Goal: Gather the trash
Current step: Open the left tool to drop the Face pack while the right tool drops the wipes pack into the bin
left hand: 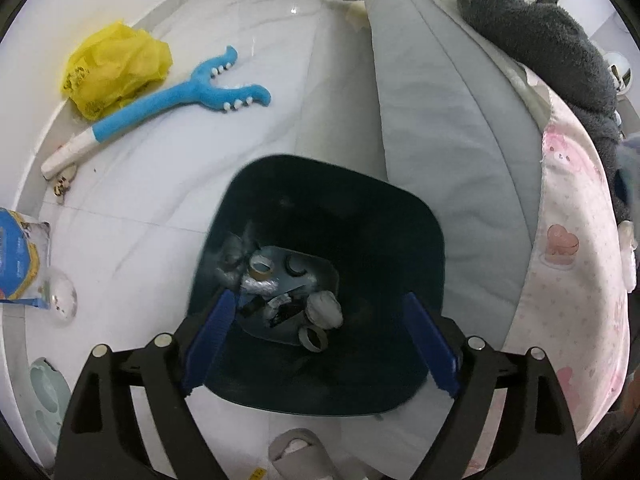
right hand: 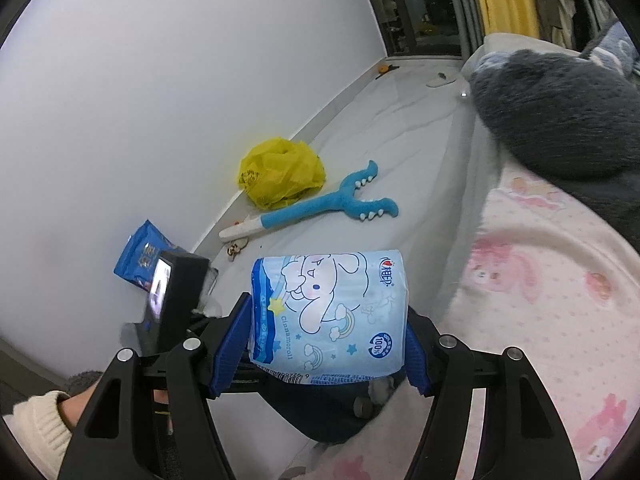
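Trash sits at the bottom of a dark, deep, square-mouthed plastic bin (left hand: 320, 208) standing on the white marble-tiled floor (left hand: 168, 168) beside a bed with a grey side panel (left hand: 448, 128): crumpled grey wads, tape-roll cores and scraps (left hand: 280, 292). Left gripper (left hand: 320, 340) hangs over the bin mouth, pointing steeply down; its blue-padded fingers (left hand: 210, 336) stand wide apart with nothing between them.

Right gripper (right hand: 320, 344) clamps a pale blue soft plastic tissue pack printed with a white cartoon dog (right hand: 328, 312); both blue fingers (right hand: 232, 344) press on its sides. The pack is held above the floor, with the bin's dark rim visible just beneath it.

On the floor near the wall: a crumpled yellow plastic bag (left hand: 116, 68), touching a blue plush two-pronged stick with a white handle (left hand: 176, 100), and a blue snack packet (right hand: 142, 256) leaning at the wall. A pink cartoon-print blanket (right hand: 540, 300) and a dark grey fleece (right hand: 560, 112) lie on the bed. A cream knitted sleeve (right hand: 36, 420) shows at lower left.
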Demonstrator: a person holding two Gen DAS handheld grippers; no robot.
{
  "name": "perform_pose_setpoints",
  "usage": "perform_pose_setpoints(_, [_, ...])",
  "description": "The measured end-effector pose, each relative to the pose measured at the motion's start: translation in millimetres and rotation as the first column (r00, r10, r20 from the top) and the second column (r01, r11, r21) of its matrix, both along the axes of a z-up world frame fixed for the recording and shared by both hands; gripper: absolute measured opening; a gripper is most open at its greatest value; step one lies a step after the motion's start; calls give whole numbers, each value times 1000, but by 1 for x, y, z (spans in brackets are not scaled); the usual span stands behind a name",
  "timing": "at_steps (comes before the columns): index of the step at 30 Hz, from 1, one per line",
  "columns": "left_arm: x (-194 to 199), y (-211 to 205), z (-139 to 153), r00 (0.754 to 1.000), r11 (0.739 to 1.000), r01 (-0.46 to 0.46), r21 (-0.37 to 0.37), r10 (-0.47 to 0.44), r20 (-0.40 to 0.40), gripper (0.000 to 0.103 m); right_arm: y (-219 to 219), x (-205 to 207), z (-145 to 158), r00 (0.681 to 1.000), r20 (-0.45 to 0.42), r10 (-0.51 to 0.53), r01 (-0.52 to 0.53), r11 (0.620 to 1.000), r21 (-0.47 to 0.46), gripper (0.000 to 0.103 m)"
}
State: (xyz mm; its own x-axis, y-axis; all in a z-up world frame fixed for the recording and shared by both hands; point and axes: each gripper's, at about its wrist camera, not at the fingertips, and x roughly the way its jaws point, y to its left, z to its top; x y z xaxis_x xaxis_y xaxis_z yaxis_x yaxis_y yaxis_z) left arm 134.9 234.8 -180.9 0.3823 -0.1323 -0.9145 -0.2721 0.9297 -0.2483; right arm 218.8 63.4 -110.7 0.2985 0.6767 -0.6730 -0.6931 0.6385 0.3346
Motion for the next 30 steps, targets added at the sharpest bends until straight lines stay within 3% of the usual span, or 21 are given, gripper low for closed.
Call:
perform_pose_setpoints(10, [-22,27,37,990,998,-55,44,49,133,88,37,-1,-19,999,-20,31,-32,997,-66,68])
perform_pose_setpoints(17, [-34,40,70,966,992,-93,87,68,251,84,55,0,-35,998,-50,37,-43,992,-119,68])
perform_pose_setpoints(24, [-44,43,92,939,992,-105,75,74,337,77,69,1,-57,995,-89,41,-57,983,-175,68])
perform_pose_setpoints(30, [-49,36,111,911,990,-92,109,39,411,73,82,0,-75,992,-116,49,-74,972,-223,69])
